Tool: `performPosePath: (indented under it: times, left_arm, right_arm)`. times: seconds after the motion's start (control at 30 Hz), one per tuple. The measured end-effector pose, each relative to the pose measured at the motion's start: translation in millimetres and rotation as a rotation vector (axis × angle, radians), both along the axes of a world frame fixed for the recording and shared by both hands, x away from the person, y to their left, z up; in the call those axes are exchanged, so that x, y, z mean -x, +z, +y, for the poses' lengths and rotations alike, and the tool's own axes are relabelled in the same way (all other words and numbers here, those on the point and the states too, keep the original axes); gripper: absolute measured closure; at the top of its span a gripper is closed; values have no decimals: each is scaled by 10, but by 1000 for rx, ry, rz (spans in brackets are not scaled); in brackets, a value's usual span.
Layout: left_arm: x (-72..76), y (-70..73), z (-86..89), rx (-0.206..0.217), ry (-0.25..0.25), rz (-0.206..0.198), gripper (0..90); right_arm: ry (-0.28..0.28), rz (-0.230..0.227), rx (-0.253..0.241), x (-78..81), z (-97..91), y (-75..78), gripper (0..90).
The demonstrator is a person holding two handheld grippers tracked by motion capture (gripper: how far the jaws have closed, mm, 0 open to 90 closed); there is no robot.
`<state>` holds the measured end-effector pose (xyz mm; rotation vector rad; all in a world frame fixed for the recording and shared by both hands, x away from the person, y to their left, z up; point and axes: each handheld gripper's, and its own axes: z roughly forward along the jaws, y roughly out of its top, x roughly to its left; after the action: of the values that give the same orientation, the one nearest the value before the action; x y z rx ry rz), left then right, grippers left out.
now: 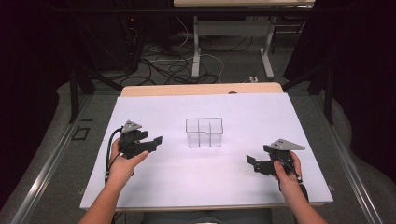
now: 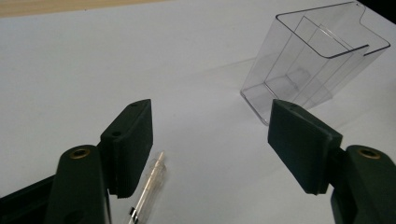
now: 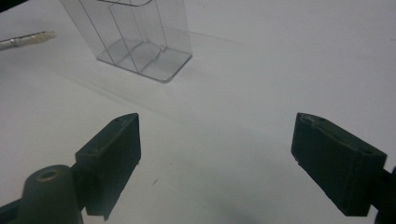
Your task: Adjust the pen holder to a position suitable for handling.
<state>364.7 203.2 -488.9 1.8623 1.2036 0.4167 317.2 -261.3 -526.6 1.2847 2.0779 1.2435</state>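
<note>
A clear plastic box (image 1: 204, 132) with inner dividers stands upright at the middle of the white table top. My left gripper (image 1: 156, 141) is to its left, held in a hand and pointing toward it, jaws open. In the left gripper view the box (image 2: 313, 65) lies ahead to the right of my open left gripper (image 2: 210, 112), and a thin clear pen (image 2: 148, 186) lies on the table just beside the left jaw, gripped by nothing. My right gripper (image 1: 251, 162) sits to the box's right, open and empty. In the right gripper view the box (image 3: 135, 37) and the pen (image 3: 28, 39) lie beyond my right gripper (image 3: 217, 121).
A white sheet (image 1: 210, 186) covers the table, with a wooden edge (image 1: 201, 88) showing at the far side. Beyond it the floor carries loose cables (image 1: 173, 65) and the legs of another table (image 1: 196, 51). Dark curtains close in both sides.
</note>
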Motion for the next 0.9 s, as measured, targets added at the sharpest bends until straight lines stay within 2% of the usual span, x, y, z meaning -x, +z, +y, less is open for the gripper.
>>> performPosePath:
  times: [0.07, 0.13, 0.2, 0.27, 0.3, 0.37, 0.4, 0.53, 0.7, 0.9]
  left_arm:
    - [11, -14, 53, -3, -8, 0, 297]
    - [14, -32, 100, -30, -3, -19, 286]
    - [17, -50, 144, -41, 7, -17, 259]
    - [13, -73, 193, -36, 14, 11, 251]
    - [7, -90, 209, -32, 26, 13, 242]
    - [-9, -113, 239, -16, 36, 53, 234]
    - [-19, -121, 255, -16, 39, 65, 226]
    - [-41, -129, 301, -6, 53, 90, 218]
    - [-52, -137, 351, -45, 51, 97, 200]
    - [-52, -131, 413, -81, 61, 117, 198]
  right_arm:
    - [2, 9, 6, -26, -16, 0, 153]
    - [11, 16, 14, -50, -24, 0, 153]
    - [25, 52, 41, -131, -28, -2, 153]
    - [30, 66, 49, -157, -25, 0, 153]
    - [42, 91, 71, -214, -15, 9, 154]
    - [54, 103, 66, -236, -5, 21, 154]
    - [75, 113, 99, -299, 15, 52, 154]
    - [99, 146, 126, -386, 54, 106, 154]
    - [110, 182, 147, -496, 74, 135, 155]
    - [93, 176, 137, -529, 21, 125, 155]
